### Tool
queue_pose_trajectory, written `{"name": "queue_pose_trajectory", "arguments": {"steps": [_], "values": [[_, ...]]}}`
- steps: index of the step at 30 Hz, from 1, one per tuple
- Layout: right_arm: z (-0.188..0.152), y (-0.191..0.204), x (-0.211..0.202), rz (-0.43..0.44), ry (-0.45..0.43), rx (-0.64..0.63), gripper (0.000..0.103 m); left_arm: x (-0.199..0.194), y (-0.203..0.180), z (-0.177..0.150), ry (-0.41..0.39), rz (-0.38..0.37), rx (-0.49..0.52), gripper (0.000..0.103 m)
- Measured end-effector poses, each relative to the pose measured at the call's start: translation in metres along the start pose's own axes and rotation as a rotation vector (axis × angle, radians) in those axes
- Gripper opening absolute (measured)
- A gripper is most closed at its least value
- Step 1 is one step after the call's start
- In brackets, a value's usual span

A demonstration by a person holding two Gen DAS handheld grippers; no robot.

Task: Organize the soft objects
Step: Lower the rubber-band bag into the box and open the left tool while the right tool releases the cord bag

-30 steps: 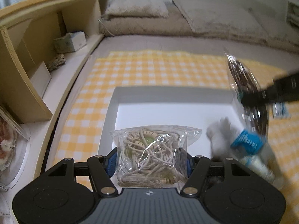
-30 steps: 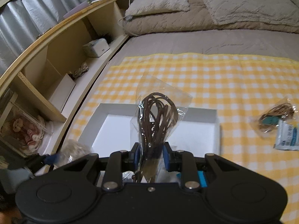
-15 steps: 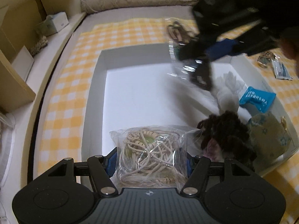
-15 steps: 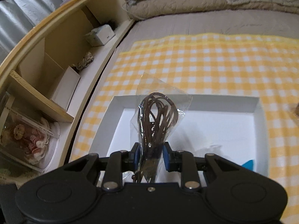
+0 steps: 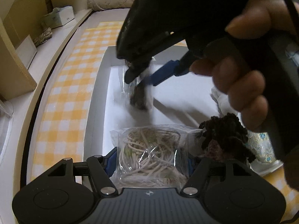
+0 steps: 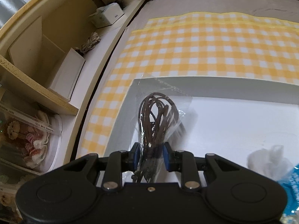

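Note:
My left gripper (image 5: 149, 160) is shut on a clear bag of white cord (image 5: 149, 155) and holds it over the near end of the white tray (image 5: 97, 93). My right gripper (image 6: 150, 155) is shut on a clear bag of brown cord (image 6: 157, 115) and holds it low inside the tray (image 6: 214, 84), near its left wall. In the left wrist view the right gripper (image 5: 139, 78) and the hand on it fill the upper right, with the brown cord bag (image 5: 139, 95) hanging blurred from it.
In the tray lie a dark crocheted piece (image 5: 224, 132), a white soft item (image 6: 269, 160), a blue packet (image 6: 293, 183) and a patterned pouch (image 5: 261, 147). A yellow checked cloth (image 6: 205, 43) lies under the tray. Wooden shelves (image 6: 37, 56) stand at the left.
My right gripper has moved down and left into the tray with the brown cord bag. My left gripper has come closer over the tray, still holding the white cord bag.

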State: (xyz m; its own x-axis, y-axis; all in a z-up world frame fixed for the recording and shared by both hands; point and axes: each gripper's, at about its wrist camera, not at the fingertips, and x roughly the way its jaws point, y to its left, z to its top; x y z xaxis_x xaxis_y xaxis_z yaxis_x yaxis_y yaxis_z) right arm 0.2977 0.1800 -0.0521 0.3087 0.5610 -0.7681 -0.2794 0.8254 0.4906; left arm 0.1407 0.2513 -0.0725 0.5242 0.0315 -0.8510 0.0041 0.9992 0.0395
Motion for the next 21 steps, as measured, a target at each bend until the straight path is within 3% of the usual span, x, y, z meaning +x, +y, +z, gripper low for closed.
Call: {"name": "queue_pose_trajectory", "arguments": {"steps": [4, 11, 16, 18, 20, 21], "values": [[0.002, 0.003, 0.003, -0.01, 0.0, 0.011, 0.051, 0.001, 0.004, 0.0, 0.004, -0.013, -0.025, 0.073], [0.003, -0.002, -0.011, -0.027, -0.011, -0.031, 0.052, -0.003, 0.005, 0.0, 0.002, -0.026, -0.043, 0.087], [-0.002, -0.007, -0.025, -0.033, -0.019, -0.066, 0.053, -0.015, 0.005, 0.002, -0.035, -0.033, -0.065, 0.088], [-0.005, -0.01, -0.031, -0.028, -0.02, -0.074, 0.053, -0.026, 0.006, 0.004, -0.077, -0.045, -0.077, 0.081], [-0.007, -0.013, -0.039, -0.019, -0.027, -0.08, 0.053, -0.034, 0.007, 0.007, -0.106, -0.059, -0.095, 0.055], [-0.008, -0.014, -0.043, -0.016, -0.032, -0.082, 0.053, -0.037, 0.006, 0.008, -0.115, -0.064, -0.103, 0.047]]}}
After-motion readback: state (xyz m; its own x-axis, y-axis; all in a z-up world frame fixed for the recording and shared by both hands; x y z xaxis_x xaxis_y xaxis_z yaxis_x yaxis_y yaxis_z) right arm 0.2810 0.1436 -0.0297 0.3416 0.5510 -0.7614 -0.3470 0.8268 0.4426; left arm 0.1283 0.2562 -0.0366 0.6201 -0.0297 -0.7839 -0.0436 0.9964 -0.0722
